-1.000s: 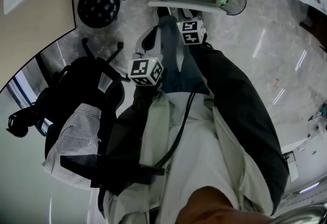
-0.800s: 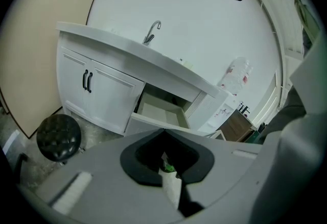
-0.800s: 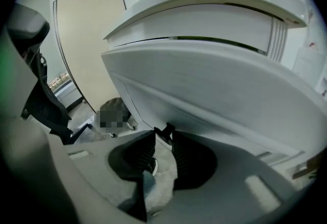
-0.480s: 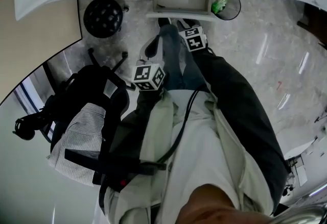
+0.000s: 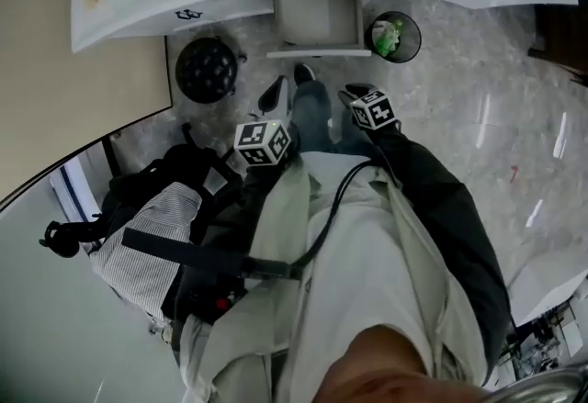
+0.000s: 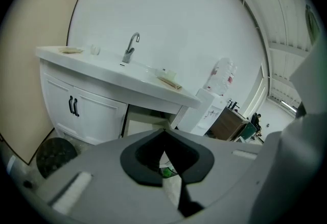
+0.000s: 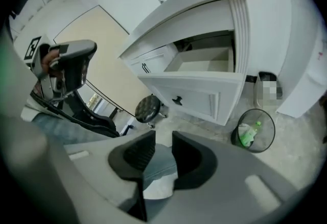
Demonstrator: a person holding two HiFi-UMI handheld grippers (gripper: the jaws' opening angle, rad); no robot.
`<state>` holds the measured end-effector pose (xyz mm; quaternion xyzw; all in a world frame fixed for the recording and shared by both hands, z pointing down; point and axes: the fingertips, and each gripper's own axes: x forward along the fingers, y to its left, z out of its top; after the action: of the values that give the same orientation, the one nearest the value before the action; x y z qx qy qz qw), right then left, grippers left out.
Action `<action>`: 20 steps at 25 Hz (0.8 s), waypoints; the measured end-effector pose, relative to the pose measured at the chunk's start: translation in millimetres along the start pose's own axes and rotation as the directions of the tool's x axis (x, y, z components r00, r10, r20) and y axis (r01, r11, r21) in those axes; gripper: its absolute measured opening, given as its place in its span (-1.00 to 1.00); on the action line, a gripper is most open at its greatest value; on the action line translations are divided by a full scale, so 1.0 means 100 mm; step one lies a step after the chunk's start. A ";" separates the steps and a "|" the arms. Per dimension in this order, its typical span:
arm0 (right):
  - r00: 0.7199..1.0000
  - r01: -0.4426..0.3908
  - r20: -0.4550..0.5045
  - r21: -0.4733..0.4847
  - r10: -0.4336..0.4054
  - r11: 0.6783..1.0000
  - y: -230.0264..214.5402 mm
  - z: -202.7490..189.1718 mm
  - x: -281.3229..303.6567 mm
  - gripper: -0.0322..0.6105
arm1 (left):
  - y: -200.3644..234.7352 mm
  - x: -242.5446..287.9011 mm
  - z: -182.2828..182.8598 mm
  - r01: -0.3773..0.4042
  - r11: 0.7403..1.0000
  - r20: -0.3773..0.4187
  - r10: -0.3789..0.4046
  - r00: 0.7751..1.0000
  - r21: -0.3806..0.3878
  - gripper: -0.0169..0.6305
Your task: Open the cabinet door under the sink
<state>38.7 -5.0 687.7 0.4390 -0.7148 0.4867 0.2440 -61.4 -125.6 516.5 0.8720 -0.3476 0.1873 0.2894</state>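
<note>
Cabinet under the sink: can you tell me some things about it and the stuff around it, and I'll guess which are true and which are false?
1. The cabinet door stands open. True.
2. The right gripper holds the door's knob. False: its jaws have just been closing a little, but they stand apart with nothing in them, away from the door.
3. A green bottle is in the bin. True.
4. The two doors with black handles are open. False: both are shut.
</note>
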 end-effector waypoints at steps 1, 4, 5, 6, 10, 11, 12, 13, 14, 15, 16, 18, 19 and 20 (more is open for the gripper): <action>1.000 0.000 0.030 0.010 0.000 1.000 -0.02 0.04 -0.08 -0.57 | -0.04 -0.02 0.03 0.000 1.000 0.008 0.000 1.000 0.013 -0.92; 0.995 0.020 0.100 0.009 -0.021 1.000 -0.11 0.08 -0.41 -0.57 | -0.25 -0.12 0.07 -0.017 0.999 0.048 0.016 0.999 0.031 -0.92; 0.992 0.033 0.122 0.012 -0.034 0.999 -0.14 0.08 -0.54 -0.57 | -0.33 -0.16 0.09 -0.022 0.999 0.063 0.020 0.998 0.033 -0.92; 0.988 0.047 0.143 0.019 -0.049 0.999 -0.17 0.07 -0.66 -0.57 | -0.42 -0.21 0.09 -0.025 0.999 0.079 0.022 0.997 0.038 -0.92; 0.966 0.100 0.241 -0.003 -0.096 0.995 -0.28 0.13 -1.06 -0.57 | -0.64 -0.41 0.10 -0.060 0.996 0.153 0.050 0.987 0.060 -0.92; 0.958 0.114 0.268 -0.020 -0.104 0.993 -0.30 0.19 -1.14 -0.57 | -0.66 -0.45 0.10 -0.073 0.996 0.169 0.062 0.984 0.058 -0.92; 0.950 0.128 0.294 -0.041 -0.110 0.991 -0.32 0.25 -1.22 -0.58 | -0.69 -0.48 0.10 -0.086 0.995 0.184 0.075 0.980 0.056 -0.92; 0.942 0.143 0.316 -0.066 -0.115 0.988 -0.32 0.30 -1.29 -0.58 | -0.73 -0.52 0.09 -0.098 0.994 0.195 0.086 0.977 0.056 -0.92; 0.934 0.157 0.336 -0.094 -0.117 0.983 -0.31 0.33 -1.36 -0.59 | -0.77 -0.55 0.07 -0.109 0.992 0.204 0.095 0.974 0.058 -0.92; 0.928 0.166 0.355 -0.121 -0.114 0.979 -0.29 0.35 -1.41 -0.61 | -0.81 -0.59 0.05 -0.117 0.991 0.209 0.102 0.973 0.061 -0.92; 0.921 0.170 0.374 -0.143 -0.106 0.975 -0.26 0.37 -1.46 -0.66 | -0.84 -0.61 0.03 -0.125 0.990 0.212 0.109 0.971 0.065 -0.92; 0.911 0.167 0.403 -0.174 -0.084 0.971 -0.20 0.39 -1.51 -0.76 | -0.88 -0.68 -0.03 -0.141 0.988 0.213 0.124 0.969 0.067 -0.92; 0.909 0.161 0.411 -0.185 -0.072 0.969 -0.17 0.39 -1.52 -0.84 | -0.89 -0.72 -0.06 -0.150 0.987 0.213 0.133 0.968 0.065 -0.92; 0.908 0.154 0.415 -0.194 -0.061 0.969 -0.15 0.38 -1.52 -0.89 | -0.90 -0.75 -0.09 -0.158 0.986 0.214 0.142 0.966 0.061 -0.92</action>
<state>129.8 17.0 561.4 0.5393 -0.7742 0.2878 0.1643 -50.4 -29.3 450.0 0.8686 -0.4335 0.1294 0.2022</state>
